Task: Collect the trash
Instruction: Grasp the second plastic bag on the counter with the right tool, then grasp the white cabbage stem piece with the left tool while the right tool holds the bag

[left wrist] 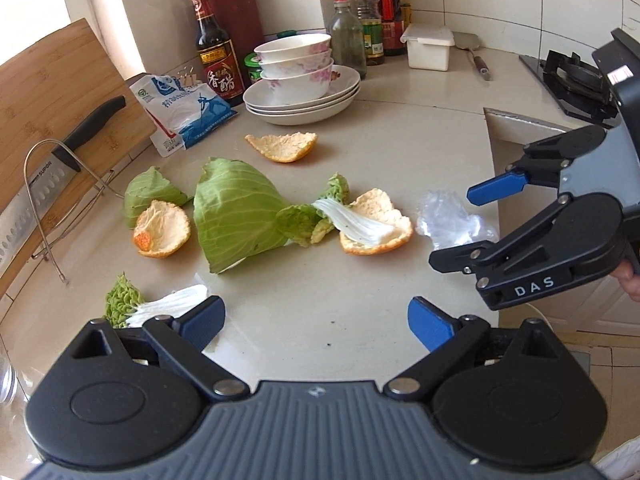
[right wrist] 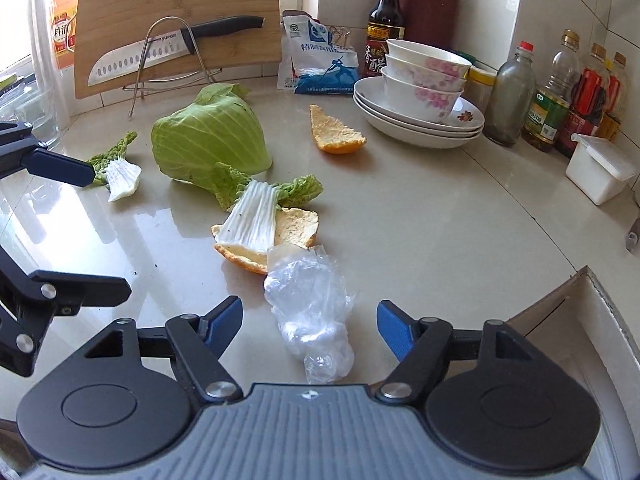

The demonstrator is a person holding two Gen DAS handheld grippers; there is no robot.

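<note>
A crumpled clear plastic wrap (right wrist: pixel 308 304) lies on the beige counter between the fingers of my right gripper (right wrist: pixel 310 326), which is open; neither pad touches it. In the left wrist view the right gripper (left wrist: pixel 452 228) straddles the same plastic wrap (left wrist: pixel 448 220). My left gripper (left wrist: pixel 316 324) is open over bare counter, with a napa leaf scrap (left wrist: pixel 156 308) beside its left finger. A big cabbage leaf (left wrist: pixel 236 208), a smaller cabbage leaf (left wrist: pixel 148 196) and orange peels (left wrist: pixel 162 232) (left wrist: pixel 282 144) (left wrist: pixel 376 228) lie scattered across the middle.
A cardboard box (right wrist: pixel 580 312) stands open at the counter's right edge. Stacked bowls on plates (right wrist: pixel 420 96), bottles (right wrist: pixel 516 96), a white lidded container (right wrist: pixel 600 168), a salt bag (right wrist: pixel 316 60) and a cutting board with a knife (right wrist: pixel 176 24) line the back. A stove (left wrist: pixel 572 80) is far right.
</note>
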